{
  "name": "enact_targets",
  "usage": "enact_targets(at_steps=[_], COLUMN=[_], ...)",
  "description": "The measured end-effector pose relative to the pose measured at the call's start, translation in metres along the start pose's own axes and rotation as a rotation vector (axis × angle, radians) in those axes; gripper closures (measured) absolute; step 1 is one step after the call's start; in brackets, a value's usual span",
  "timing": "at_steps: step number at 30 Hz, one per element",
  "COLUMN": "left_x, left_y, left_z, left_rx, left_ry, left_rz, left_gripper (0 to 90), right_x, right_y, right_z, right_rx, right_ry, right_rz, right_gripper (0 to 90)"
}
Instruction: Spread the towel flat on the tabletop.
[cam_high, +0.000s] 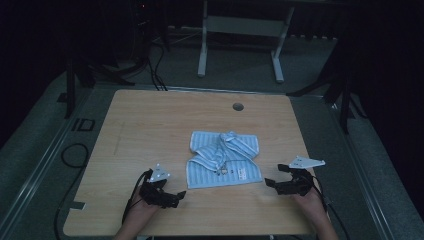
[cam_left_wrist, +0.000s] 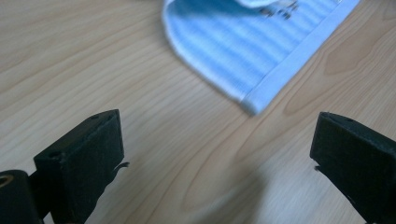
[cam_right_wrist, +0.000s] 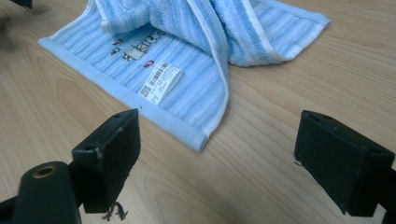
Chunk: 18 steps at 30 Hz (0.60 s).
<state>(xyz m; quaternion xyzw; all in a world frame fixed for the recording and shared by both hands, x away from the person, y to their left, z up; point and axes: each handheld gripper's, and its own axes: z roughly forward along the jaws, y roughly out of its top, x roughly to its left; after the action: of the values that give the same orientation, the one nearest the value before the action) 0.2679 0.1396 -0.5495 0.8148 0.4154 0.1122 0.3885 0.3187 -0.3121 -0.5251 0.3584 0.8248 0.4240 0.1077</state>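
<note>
A light blue striped towel (cam_high: 223, 159) lies rumpled near the middle of the wooden table (cam_high: 150, 125), with part of it folded over on top. Its near left corner (cam_left_wrist: 252, 105) shows in the left gripper view, its near right corner (cam_right_wrist: 198, 140) and a white barcode label (cam_right_wrist: 160, 82) in the right gripper view. My left gripper (cam_high: 179, 196) rests low over the table, left of the towel's near edge, jaws wide apart and empty (cam_left_wrist: 217, 158). My right gripper (cam_high: 270, 183) sits just right of the towel's near right corner, open as well, nothing between its fingers (cam_right_wrist: 217, 158).
A round cable hole (cam_high: 238, 106) sits near the table's far edge. Behind the table stands a white frame (cam_high: 240, 40) on the dark floor. Black cables (cam_high: 72, 155) lie on the floor at the left.
</note>
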Motion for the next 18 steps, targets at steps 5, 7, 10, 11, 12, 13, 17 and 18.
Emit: enact_targets(at_steps=[5, 7, 10, 11, 12, 13, 17, 18], left_x=[-0.005, -0.006, -0.008, -0.009, -0.010, -0.011, -0.017, -0.017], left_y=[0.010, 0.013, 0.019, 0.021, 0.023, 0.025, 0.032, 0.032], left_z=[0.013, 0.016, 0.021, 0.023, 0.025, 0.028, 0.036, 0.036], left_rx=[0.011, 0.017, 0.016, 0.016, 0.016, 0.022, 0.029, 0.029], left_ry=[-0.021, -0.028, -0.036, -0.036, -0.035, -0.039, -0.051, -0.051], left_rz=[0.011, 0.020, 0.021, 0.016, 0.020, 0.030, 0.066, 0.066], left_gripper=[2.6, 2.6, 2.6, 2.9, 4.2, 4.4, 5.8, 6.3], right_x=[0.003, 0.004, 0.005, 0.005, 0.006, 0.007, 0.008, 0.008], right_y=[0.009, 0.013, 0.018, 0.020, 0.021, 0.023, 0.029, 0.029], right_z=[0.009, 0.013, 0.018, 0.019, 0.021, 0.022, 0.029, 0.029], right_rx=[0.019, 0.025, 0.027, 0.030, 0.032, 0.033, 0.043, 0.043], right_ry=[0.034, 0.038, 0.031, 0.043, 0.040, 0.031, 0.038, 0.038], right_rz=[-0.006, -0.010, -0.015, -0.013, -0.015, -0.019, -0.042, -0.042], right_gripper=[13.8, 13.8, 12.8, 12.8, 12.8, 12.8, 15.5, 15.5])
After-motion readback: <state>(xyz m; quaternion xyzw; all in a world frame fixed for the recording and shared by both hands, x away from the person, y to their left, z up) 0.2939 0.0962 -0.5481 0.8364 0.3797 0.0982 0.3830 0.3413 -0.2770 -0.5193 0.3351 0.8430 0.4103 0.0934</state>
